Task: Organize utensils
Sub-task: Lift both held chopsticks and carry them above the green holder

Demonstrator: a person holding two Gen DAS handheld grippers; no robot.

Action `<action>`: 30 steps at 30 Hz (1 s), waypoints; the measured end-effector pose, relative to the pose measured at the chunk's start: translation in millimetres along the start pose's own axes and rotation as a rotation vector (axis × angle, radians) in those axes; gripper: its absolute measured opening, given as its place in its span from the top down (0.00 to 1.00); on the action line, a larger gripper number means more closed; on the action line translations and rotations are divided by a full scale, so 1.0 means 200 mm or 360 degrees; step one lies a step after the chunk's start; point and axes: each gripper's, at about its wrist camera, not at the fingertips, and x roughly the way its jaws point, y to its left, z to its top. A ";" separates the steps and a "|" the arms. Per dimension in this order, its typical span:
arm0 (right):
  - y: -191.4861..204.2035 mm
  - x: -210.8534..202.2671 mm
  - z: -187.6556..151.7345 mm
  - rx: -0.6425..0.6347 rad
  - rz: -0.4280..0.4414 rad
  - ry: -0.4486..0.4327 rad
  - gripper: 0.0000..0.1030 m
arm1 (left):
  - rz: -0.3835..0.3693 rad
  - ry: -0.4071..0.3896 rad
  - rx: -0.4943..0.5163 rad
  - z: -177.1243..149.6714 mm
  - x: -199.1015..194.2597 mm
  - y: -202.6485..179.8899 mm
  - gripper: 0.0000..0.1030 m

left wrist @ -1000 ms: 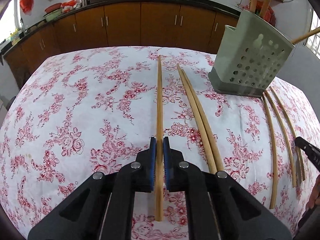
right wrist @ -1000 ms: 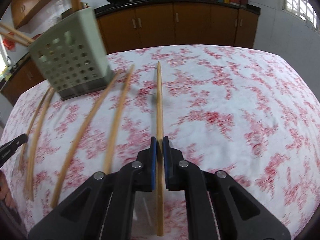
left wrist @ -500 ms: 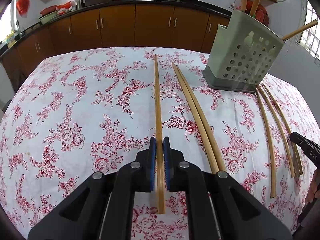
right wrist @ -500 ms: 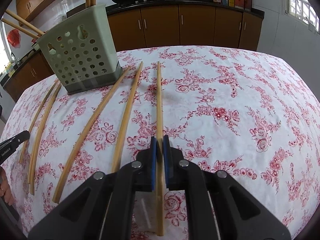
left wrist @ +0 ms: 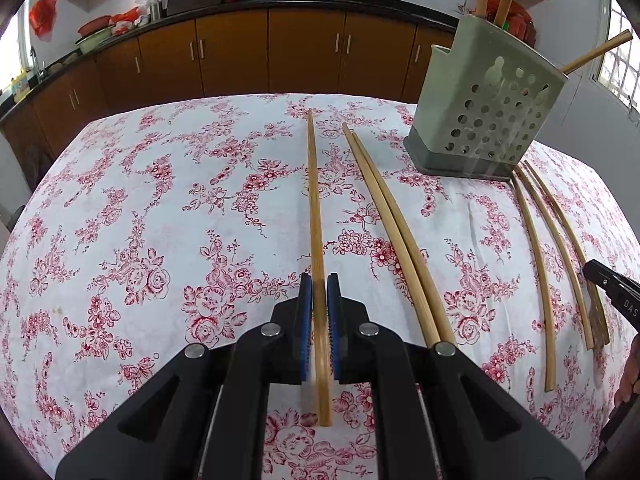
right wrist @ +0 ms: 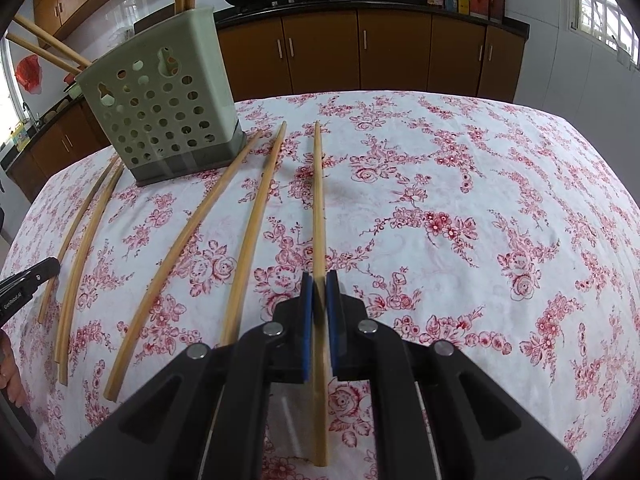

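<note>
My left gripper (left wrist: 319, 312) and right gripper (right wrist: 319, 308) each clench one chopstick (left wrist: 315, 216) above the table (left wrist: 160, 208). I tilt each tip up over the holder (left wrist: 486, 108) rim before releasing.

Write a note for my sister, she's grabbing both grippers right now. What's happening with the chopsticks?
Left gripper: shut on a chopstick.
Right gripper: shut on another chopstick.
The green holder stands at the far side of the floral tablecloth, a few chopsticks already in it.
Loose ones lie on the cloth: a pair left of the holder, more to its right.
Left: drop both held chopsticks into the holder, then the rest.
</note>
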 end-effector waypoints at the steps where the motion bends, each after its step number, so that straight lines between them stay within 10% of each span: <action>1: 0.00 0.00 0.00 -0.0002 -0.0004 0.0000 0.92 | -0.0003 0.0000 -0.0002 0.00 0.00 0.01 0.91; 15: -0.03 -0.09 -0.03 0.0016 0.0023 -0.0030 0.92 | 0.0003 0.0052 0.0051 -0.03 -0.05 0.00 0.92; 30: -0.11 -0.44 0.17 0.0089 0.0077 -0.0381 0.92 | -0.0102 -0.0273 -0.0055 0.16 -0.39 0.06 0.93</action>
